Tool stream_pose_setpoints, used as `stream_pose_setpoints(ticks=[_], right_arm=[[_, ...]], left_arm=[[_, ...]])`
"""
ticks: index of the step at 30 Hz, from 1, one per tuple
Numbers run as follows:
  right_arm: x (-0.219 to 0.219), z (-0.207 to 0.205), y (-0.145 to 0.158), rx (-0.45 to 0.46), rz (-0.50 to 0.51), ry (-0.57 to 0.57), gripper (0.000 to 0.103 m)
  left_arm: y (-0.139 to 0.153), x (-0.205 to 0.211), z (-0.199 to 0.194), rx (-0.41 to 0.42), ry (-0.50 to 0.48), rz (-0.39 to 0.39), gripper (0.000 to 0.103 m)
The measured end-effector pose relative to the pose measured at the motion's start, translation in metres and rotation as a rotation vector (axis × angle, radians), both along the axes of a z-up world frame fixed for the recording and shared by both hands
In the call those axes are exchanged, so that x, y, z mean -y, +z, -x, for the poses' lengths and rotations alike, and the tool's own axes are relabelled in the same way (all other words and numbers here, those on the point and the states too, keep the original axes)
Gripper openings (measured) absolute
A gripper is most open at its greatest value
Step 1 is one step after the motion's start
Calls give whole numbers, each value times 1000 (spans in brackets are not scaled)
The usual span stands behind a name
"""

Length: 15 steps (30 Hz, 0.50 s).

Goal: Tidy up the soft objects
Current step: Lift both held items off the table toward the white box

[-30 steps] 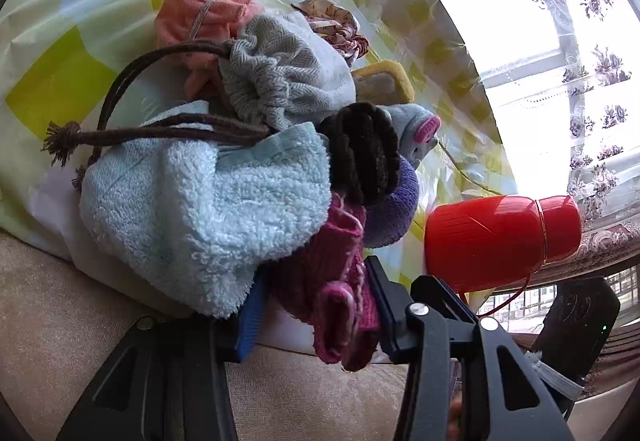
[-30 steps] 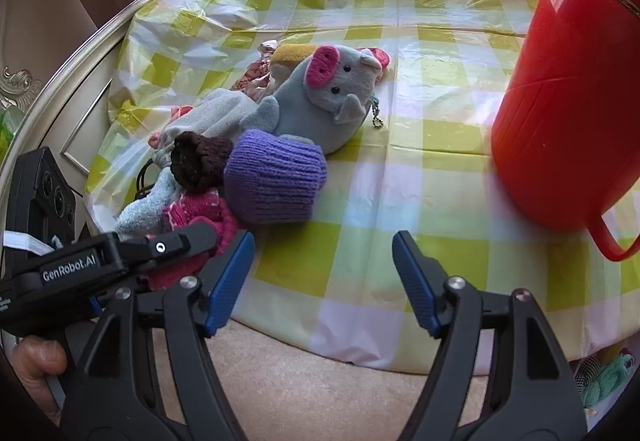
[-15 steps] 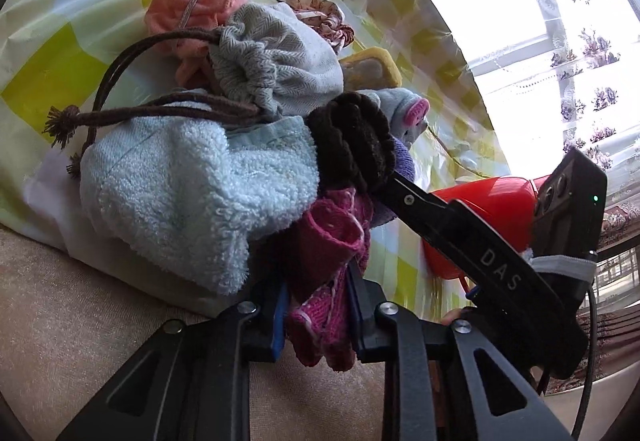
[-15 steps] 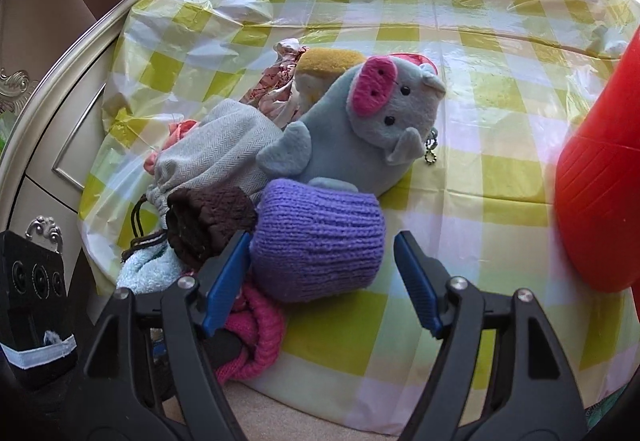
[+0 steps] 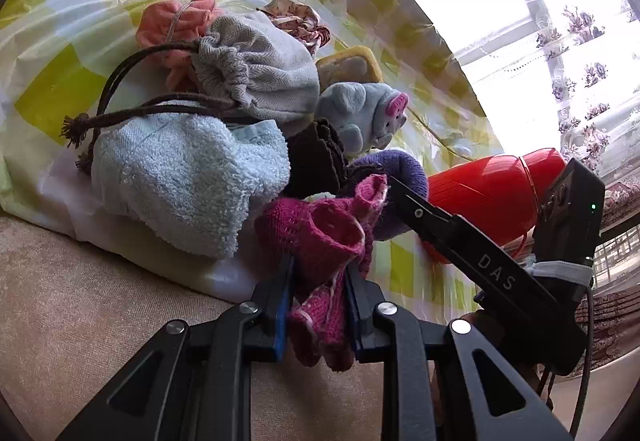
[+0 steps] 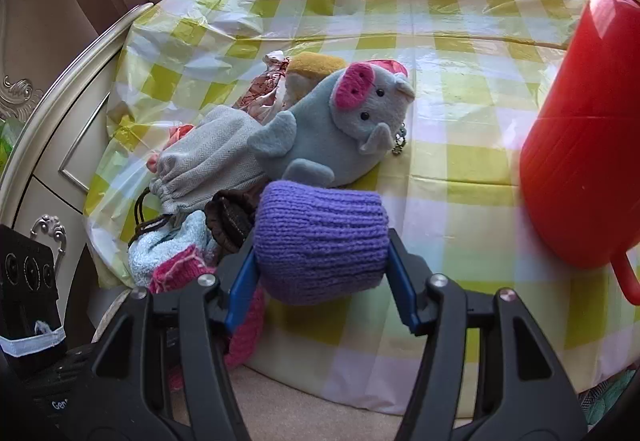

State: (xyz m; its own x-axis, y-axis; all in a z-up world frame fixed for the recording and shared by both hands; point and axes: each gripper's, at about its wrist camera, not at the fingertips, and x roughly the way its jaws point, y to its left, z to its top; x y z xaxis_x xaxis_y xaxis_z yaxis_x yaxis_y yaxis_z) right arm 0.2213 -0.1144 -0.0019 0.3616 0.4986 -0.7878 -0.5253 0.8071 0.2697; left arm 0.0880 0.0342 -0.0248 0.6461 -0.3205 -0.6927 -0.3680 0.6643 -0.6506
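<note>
A pile of soft things lies at the table's near edge. My left gripper point(image 5: 318, 281) is shut on a magenta knit glove point(image 5: 320, 237), pulled a little out of the pile. My right gripper point(image 6: 320, 261) is closed around a purple knit roll point(image 6: 320, 237), its pads touching both sides; the roll also shows in the left wrist view point(image 5: 400, 177). Behind lie a grey elephant plush point(image 6: 340, 129), a grey drawstring pouch point(image 5: 256, 69), a light blue towel point(image 5: 180, 177), a brown knit piece point(image 5: 316, 157), a pink cloth point(image 5: 172, 25) and a yellow sponge point(image 5: 352, 65).
A red plastic jug point(image 6: 580, 141) stands at the right on the yellow-checked tablecloth point(image 6: 440, 41). A cream cabinet point(image 6: 52, 121) is at the left. A patterned cloth point(image 5: 296, 17) lies behind the pouch. A window with floral curtains is beyond the table.
My left gripper closed on the magenta glove and drew it toward me. My right gripper moved in over the table edge and closed around the purple roll.
</note>
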Motion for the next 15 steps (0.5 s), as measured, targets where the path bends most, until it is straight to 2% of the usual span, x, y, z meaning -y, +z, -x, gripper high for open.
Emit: stream_pose_setpoints(ticks=[8,15], right_arm=[[42,23,8,20,2,-56,62],[79,43,16,50,23,-94,62]], left_arm=[[15,22,3,24,-38,-74,24],[24,47,-1,38,-89,-106,24]])
